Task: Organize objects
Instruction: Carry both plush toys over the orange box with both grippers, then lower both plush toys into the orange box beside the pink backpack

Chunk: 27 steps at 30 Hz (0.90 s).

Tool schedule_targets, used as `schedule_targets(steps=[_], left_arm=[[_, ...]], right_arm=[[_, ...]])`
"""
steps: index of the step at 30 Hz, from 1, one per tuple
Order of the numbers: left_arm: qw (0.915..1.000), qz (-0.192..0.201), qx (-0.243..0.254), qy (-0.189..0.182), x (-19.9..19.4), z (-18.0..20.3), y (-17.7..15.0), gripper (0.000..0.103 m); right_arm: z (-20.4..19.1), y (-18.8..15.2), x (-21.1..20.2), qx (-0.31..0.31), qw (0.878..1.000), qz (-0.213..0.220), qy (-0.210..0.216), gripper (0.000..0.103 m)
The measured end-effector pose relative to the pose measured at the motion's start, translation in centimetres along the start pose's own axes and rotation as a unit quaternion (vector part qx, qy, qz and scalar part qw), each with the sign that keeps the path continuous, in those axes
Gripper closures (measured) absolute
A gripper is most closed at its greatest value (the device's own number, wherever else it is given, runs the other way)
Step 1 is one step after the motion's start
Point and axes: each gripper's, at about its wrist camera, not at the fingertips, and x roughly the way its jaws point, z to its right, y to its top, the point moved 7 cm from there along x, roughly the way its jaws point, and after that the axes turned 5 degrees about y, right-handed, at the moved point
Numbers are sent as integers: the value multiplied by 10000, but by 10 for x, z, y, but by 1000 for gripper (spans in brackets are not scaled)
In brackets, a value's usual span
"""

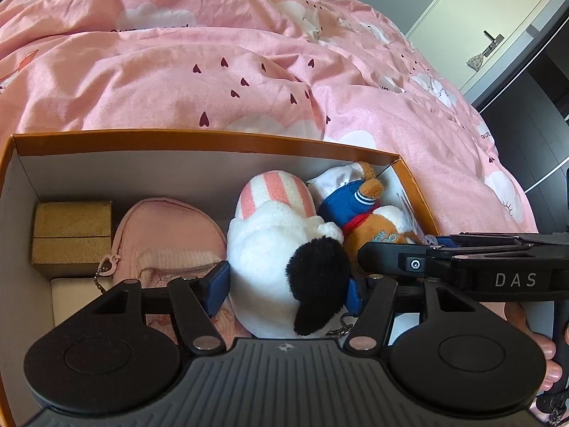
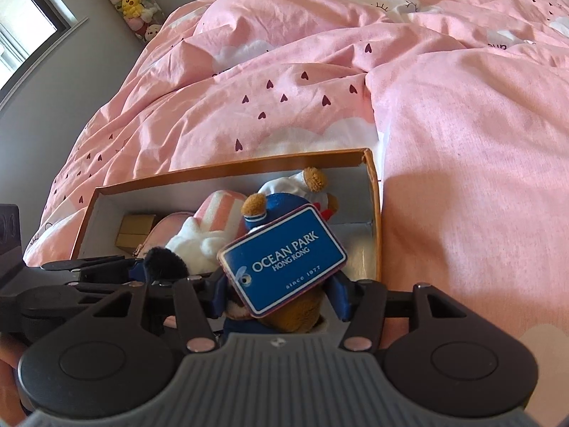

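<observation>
An orange cardboard box (image 1: 177,138) with a white inside lies on the pink duvet. In it, a white plush dog (image 1: 270,249) with a black ear and a pink-striped part sits between the pads of my left gripper (image 1: 288,288), which lie against its sides. Beside it on the right lies a brown bear (image 1: 377,220) in blue clothes. In the right wrist view that bear (image 2: 295,316) stands between the fingers of my right gripper (image 2: 279,295), with a dark gap at the right pad. Its blue Ocean Park tag (image 2: 284,263) hides the bear's body.
A gold gift box (image 1: 71,235) and a pink pouch (image 1: 167,235) fill the box's left half. The pink duvet (image 1: 249,82) rises behind the box. The other gripper's black frame (image 1: 462,263) crosses the right side, with a hand (image 1: 547,356) under it. A cupboard (image 1: 498,17) stands far right.
</observation>
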Motion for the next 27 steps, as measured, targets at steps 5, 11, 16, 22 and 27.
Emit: schedule_targets(steps=[5, 11, 16, 22, 27], left_arm=[[9998, 24, 200, 13, -3, 1, 0, 28], [9984, 76, 533, 154, -8, 5, 0, 22], [9969, 180, 723, 243, -15, 11, 1, 16], [9966, 179, 766, 223, -21, 18, 2, 32], [9962, 206, 745, 405, -22, 18, -2, 49]], right_arm=[[-3, 1, 1, -356, 9993, -99, 67, 43], [-9, 3, -5, -1060, 9943, -60, -133, 38], [-18, -2, -15, -1810, 9827, -214, -344, 35], [-36, -36, -21, -2568, 9619, -922, -162, 45], [-39, -52, -6, -2402, 9620, -1287, -160, 53]])
